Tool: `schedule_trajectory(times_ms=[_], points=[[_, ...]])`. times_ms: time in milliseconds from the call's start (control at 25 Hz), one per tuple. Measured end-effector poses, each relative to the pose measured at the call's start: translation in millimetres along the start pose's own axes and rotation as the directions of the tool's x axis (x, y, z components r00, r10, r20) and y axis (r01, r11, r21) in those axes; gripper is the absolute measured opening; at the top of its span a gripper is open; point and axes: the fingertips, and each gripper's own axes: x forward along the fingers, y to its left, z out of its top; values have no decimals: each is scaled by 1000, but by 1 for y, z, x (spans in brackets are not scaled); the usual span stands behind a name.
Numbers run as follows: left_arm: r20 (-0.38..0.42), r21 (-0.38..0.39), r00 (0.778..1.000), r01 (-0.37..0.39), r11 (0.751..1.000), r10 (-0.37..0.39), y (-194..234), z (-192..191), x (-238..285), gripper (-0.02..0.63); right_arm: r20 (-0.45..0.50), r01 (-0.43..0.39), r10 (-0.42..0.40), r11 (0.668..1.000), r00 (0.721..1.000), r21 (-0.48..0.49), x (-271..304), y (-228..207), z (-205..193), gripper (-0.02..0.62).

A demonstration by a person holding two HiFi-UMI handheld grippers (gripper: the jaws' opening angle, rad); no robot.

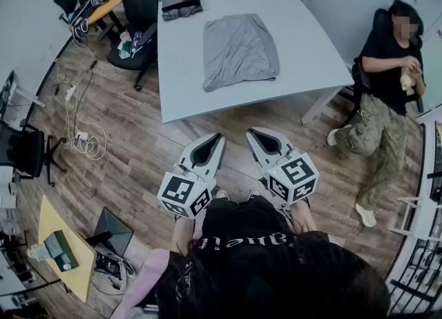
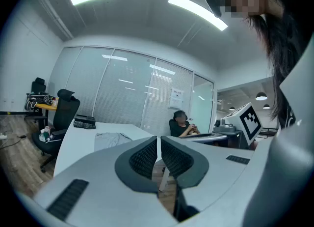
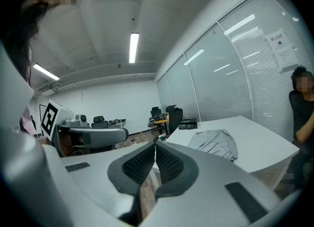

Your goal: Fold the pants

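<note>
Grey pants [image 1: 238, 50] lie in a loosely folded heap on the white table [image 1: 304, 41], well ahead of both grippers. They also show as the grey pants [image 2: 110, 138] in the left gripper view and the grey pants [image 3: 216, 142] in the right gripper view. My left gripper [image 1: 218, 135] is held over the wooden floor short of the table's near edge, shut with nothing between its pads. My right gripper [image 1: 251, 132] hangs beside it, also shut and empty. Both point toward the table.
A person [image 1: 387, 76] sits on a chair at the table's right end. A dark folded item [image 1: 181, 3] lies at the table's far left corner. A black office chair [image 1: 138, 14] stands left of the table. Cables [image 1: 86, 138] trail on the floor at left.
</note>
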Motion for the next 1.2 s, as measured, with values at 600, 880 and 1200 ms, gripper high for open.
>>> schedule_trajectory(times_ms=[600,880,1200], points=[[-12,-11,1000,-20,1000,20,-19,-2,34,43,23,-17,16,999,1000,45,-17,-38,1,25],[-21,-25,998,-58,998,58,-31,-14,48,43,17,-34,33,997,999,71,-29,-60,-9,25],[-50,-40,994,-94,995,92,-26,-23,51,43,6,-64,64,994,998,92,-22,-66,-17,25]])
